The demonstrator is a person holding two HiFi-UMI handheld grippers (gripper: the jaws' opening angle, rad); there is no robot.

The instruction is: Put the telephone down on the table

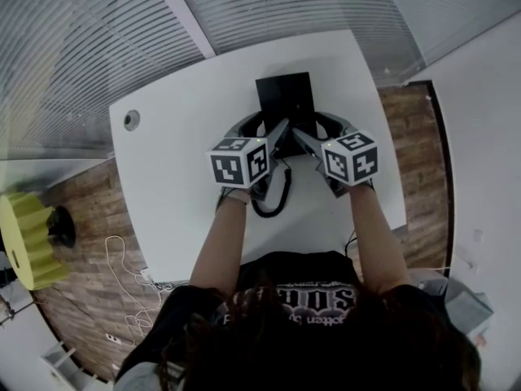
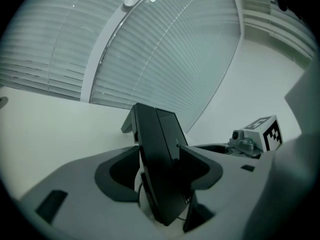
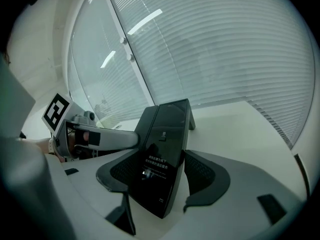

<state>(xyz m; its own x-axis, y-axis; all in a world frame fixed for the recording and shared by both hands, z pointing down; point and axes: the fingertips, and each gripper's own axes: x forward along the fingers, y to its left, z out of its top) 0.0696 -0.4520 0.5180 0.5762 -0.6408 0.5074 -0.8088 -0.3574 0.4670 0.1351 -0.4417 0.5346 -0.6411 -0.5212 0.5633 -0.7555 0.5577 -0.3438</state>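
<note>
The black telephone is at the far middle of the white table, tilted, with a black coiled cord trailing toward me. My left gripper holds its left side and my right gripper its right side. In the left gripper view the telephone stands on edge between the jaws of the left gripper, both pads against it. The right gripper view shows the telephone's glossy face clamped in the right gripper. Whether its far foot touches the table is unclear.
A round cable hole sits in the table's far left corner. Window blinds run behind the table. On the wooden floor at left are a yellow object and loose white cables.
</note>
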